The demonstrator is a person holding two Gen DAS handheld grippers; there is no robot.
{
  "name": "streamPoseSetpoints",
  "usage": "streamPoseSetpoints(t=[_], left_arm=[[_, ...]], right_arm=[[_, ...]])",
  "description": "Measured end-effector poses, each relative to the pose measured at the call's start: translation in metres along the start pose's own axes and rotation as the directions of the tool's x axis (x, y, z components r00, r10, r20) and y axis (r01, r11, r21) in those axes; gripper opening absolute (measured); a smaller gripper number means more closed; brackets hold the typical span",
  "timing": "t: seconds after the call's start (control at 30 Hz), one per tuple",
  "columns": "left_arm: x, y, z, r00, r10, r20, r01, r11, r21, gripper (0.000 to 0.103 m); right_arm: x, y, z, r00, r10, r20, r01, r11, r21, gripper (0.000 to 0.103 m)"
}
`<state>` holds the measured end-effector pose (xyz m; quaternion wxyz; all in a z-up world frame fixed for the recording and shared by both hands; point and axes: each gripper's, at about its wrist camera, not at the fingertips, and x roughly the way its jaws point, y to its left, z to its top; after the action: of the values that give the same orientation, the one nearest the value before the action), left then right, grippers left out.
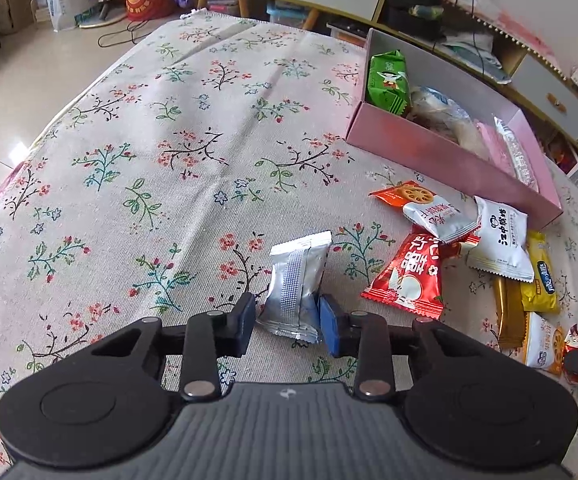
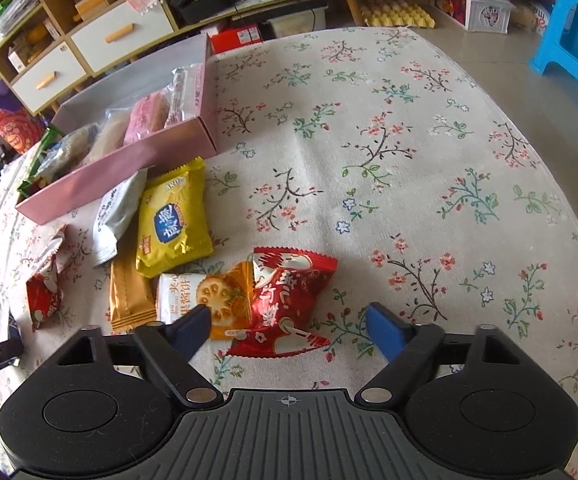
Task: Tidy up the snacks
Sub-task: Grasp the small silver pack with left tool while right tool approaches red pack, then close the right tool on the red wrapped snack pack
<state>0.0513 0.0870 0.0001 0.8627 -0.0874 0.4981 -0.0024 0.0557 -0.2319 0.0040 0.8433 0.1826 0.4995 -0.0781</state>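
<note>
- Silver packet (image 1: 297,284): seam side up, lying near centre on the cloth.
- Pink box (image 1: 445,152): open, far right, holding a green packet (image 1: 387,80) and clear bags.
- Red packet (image 2: 285,304): crumpled, overlapping an orange biscuit packet (image 2: 205,300).
- Yellow packet (image 2: 173,224): flat beside a white packet (image 2: 117,212), near the box.

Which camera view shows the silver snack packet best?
The left wrist view: the silver packet sits whole and central, with the left gripper shut on its lower end. The right wrist view does not show it.

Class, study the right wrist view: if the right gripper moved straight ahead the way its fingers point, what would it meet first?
Most likely the red snack packet, which lies on the floral tablecloth between the open fingers of the right gripper. The left finger may brush the orange biscuit packet too; depth is hard to judge.
</note>
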Motion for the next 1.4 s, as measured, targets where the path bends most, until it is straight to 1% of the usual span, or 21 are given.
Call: streamPoseSetpoints(t=[0.03, 0.07, 0.1, 0.4, 0.77, 0.8, 0.83, 0.87, 0.97, 1.17, 1.23, 1.3, 1.33, 1.4], left_arm=[[0.0, 0.0, 0.0, 1.0, 0.001, 0.0, -0.001, 1.0, 0.002, 0.032], [0.0, -0.001, 0.0, 1.0, 0.002, 0.001, -0.002, 1.0, 0.003, 0.032], [0.0, -0.001, 0.0, 1.0, 0.001, 0.001, -0.001, 1.0, 0.003, 0.032], [-0.001, 0.0, 0.0, 1.0, -0.003, -0.001, 0.003, 1.0, -0.001, 0.032], [-0.003, -0.001, 0.0, 1.0, -0.002, 0.008, 0.002, 1.0, 0.008, 0.031], [-0.004, -0.001, 0.0, 1.0, -0.001, 0.013, 0.001, 1.0, 0.004, 0.031], [-0.005, 0.0, 0.001, 1.0, 0.0, 0.019, 0.0, 1.0, 0.001, 0.031], [-0.006, 0.001, 0.002, 1.0, 0.0, 0.026, 0.001, 1.0, -0.001, 0.031], [-0.008, 0.001, 0.002, 0.999, -0.002, 0.039, 0.002, 1.0, 0.001, 0.03], [-0.007, 0.0, 0.003, 0.999, -0.002, 0.039, 0.002, 1.0, -0.002, 0.03], [-0.007, 0.001, 0.002, 0.999, 0.002, 0.039, -0.002, 1.0, -0.004, 0.03], [-0.007, 0.002, 0.002, 0.999, 0.0, 0.036, 0.001, 1.0, -0.005, 0.03], [-0.007, 0.001, 0.002, 0.999, 0.0, 0.037, 0.0, 1.0, -0.004, 0.03], [-0.007, 0.001, 0.002, 0.999, 0.003, 0.038, -0.003, 1.0, 0.001, 0.03]], right_arm=[[0.001, 0.0, 0.0, 1.0, 0.007, -0.008, -0.007, 1.0, -0.001, 0.063], [0.001, 0.0, -0.001, 1.0, 0.008, -0.014, -0.008, 1.0, -0.004, 0.051], [0.001, 0.001, -0.001, 1.0, 0.006, -0.016, -0.006, 1.0, -0.011, 0.048], [-0.001, 0.002, -0.001, 1.0, 0.003, -0.01, -0.003, 1.0, -0.025, 0.047], [-0.007, 0.0, 0.001, 1.0, 0.021, 0.004, -0.021, 1.0, -0.004, 0.047], [-0.008, 0.0, 0.001, 1.0, 0.025, 0.006, -0.025, 1.0, -0.001, 0.044], [-0.009, 0.0, 0.002, 0.999, 0.033, 0.005, -0.033, 0.999, 0.005, 0.03], [-0.011, -0.002, 0.002, 0.999, 0.048, 0.004, -0.048, 0.999, 0.018, 0.028], [-0.014, -0.001, 0.002, 0.997, 0.073, 0.002, -0.073, 0.997, 0.017, 0.027], [-0.011, 0.0, 0.003, 0.998, 0.065, -0.003, -0.065, 0.998, 0.012, 0.027], [-0.007, 0.001, 0.002, 0.998, 0.063, -0.015, -0.063, 0.998, 0.008, 0.031], [0.0, 0.0, 0.0, 0.997, 0.06, -0.041, -0.059, 0.998, 0.018, 0.038], [0.003, 0.0, -0.001, 0.997, 0.06, -0.053, -0.059, 0.998, 0.02, 0.038], [0.004, 0.003, -0.001, 0.998, 0.053, -0.039, -0.053, 0.999, -0.003, 0.038]])
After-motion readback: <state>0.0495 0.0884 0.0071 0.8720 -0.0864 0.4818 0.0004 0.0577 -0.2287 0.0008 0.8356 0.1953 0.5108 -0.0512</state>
